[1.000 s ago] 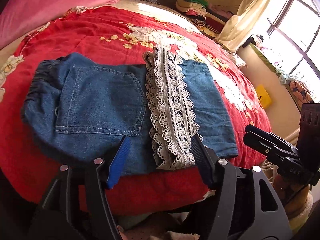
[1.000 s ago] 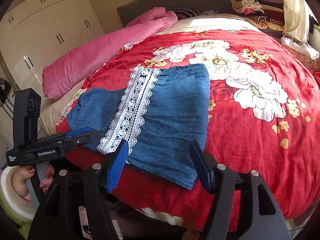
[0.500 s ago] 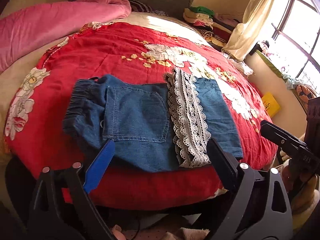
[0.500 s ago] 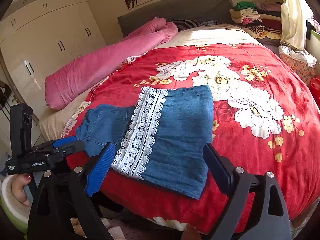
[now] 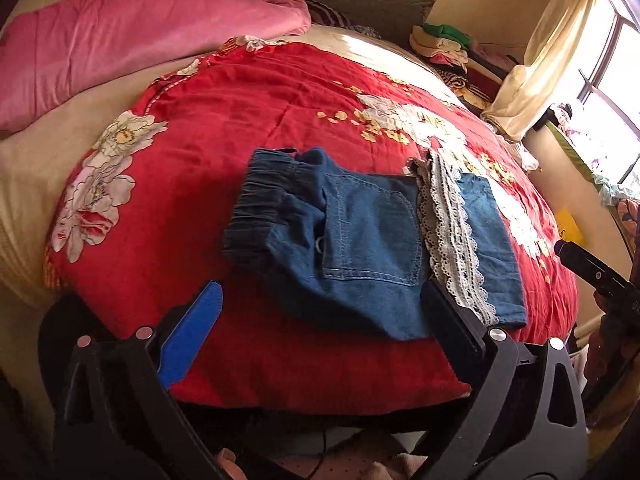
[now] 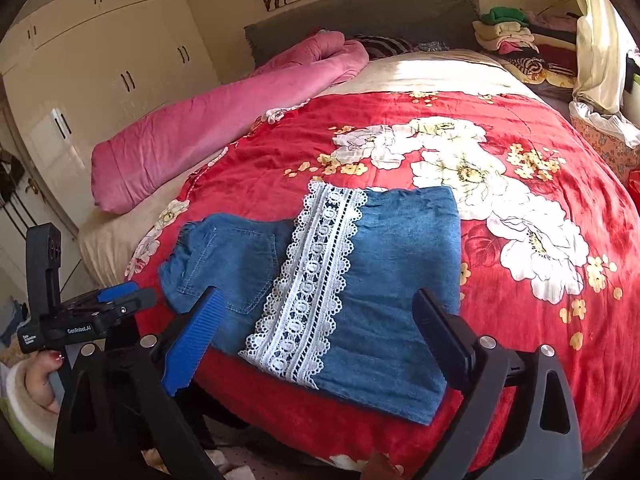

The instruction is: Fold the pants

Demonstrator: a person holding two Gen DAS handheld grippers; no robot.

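The blue denim pants [image 5: 360,240] lie folded on the red flowered bedspread [image 5: 224,128], close to its front edge. Their dark elastic waistband [image 5: 260,208] is at the left, and a white lace band [image 5: 452,240] crosses the folded leg at the right. My left gripper [image 5: 320,288] hovers short of the near edge with its jaws opening and nothing between them. In the right wrist view the pants [image 6: 400,280] and lace [image 6: 316,280] lie just beyond my right gripper [image 6: 316,294]. Its jaws are also opening and hold nothing.
A rolled pink duvet [image 6: 220,128] lies along the bed's far left. Stacked clothes [image 6: 508,36] sit at the head on the right, beside a curtain [image 5: 540,60]. White wardrobes [image 6: 100,60] stand at the left. A hand [image 6: 40,376] holds the left gripper's body at the bed's corner.
Both grippers have drawn back from the pants' near edge and their jaws have spread wide. The left one has also swung left. The pants lie still, folded as before.
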